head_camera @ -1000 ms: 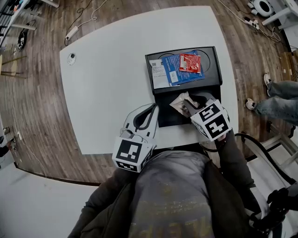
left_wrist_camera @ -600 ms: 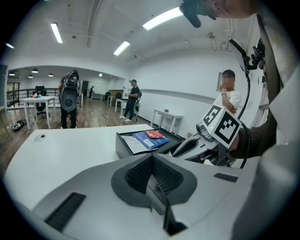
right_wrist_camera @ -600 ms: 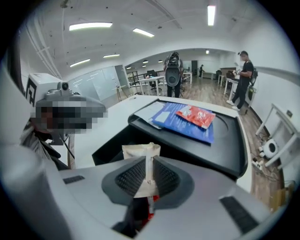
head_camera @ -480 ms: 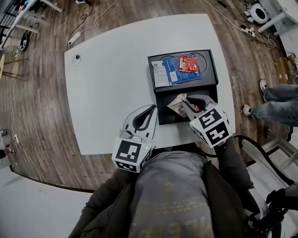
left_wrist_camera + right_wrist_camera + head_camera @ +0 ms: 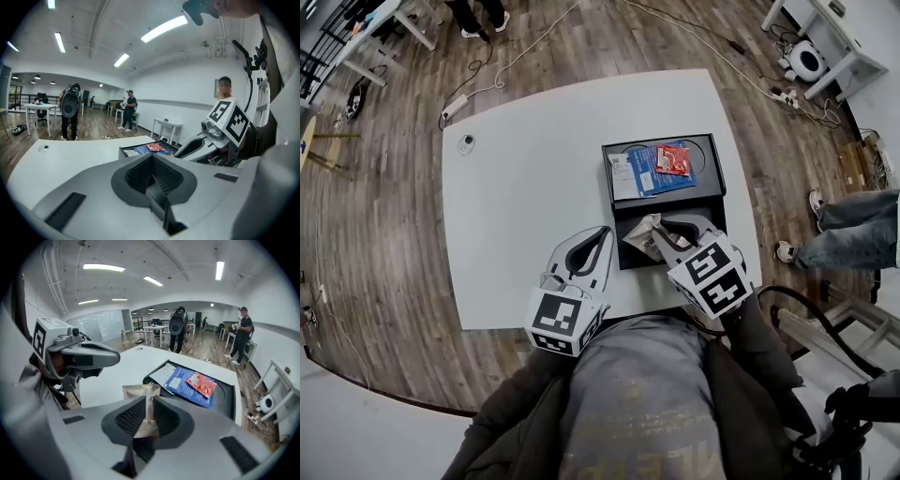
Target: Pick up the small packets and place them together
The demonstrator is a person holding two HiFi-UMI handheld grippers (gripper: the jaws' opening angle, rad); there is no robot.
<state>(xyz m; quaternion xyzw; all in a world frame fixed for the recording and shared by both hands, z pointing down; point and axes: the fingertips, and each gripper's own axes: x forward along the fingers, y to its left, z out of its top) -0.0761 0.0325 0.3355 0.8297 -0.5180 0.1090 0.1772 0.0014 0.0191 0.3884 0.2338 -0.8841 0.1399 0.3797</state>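
Note:
My right gripper (image 5: 660,235) hangs over the near part of the black tray (image 5: 713,167). Its jaws have just been closing and are shut on a crumpled beige packet (image 5: 641,232). In the right gripper view the beige packet (image 5: 139,392) stands upright between the pads of the right gripper (image 5: 149,409). In the tray's far part a red packet (image 5: 673,159) lies on a blue packet (image 5: 656,178), beside a white card (image 5: 622,176). The left gripper (image 5: 602,235) hovers left of the tray, shut and holding nothing; the left gripper (image 5: 152,162) shows its pads meeting.
The white table (image 5: 525,206) has a small round grommet (image 5: 466,142) at its far left. A person's legs (image 5: 848,225) stand right of the table. Cables and a power strip (image 5: 455,100) lie on the wood floor. Other people and desks stand farther off.
The right gripper has risen with the beige packet, lifting it off the tray's near part. The left gripper has also come up a little.

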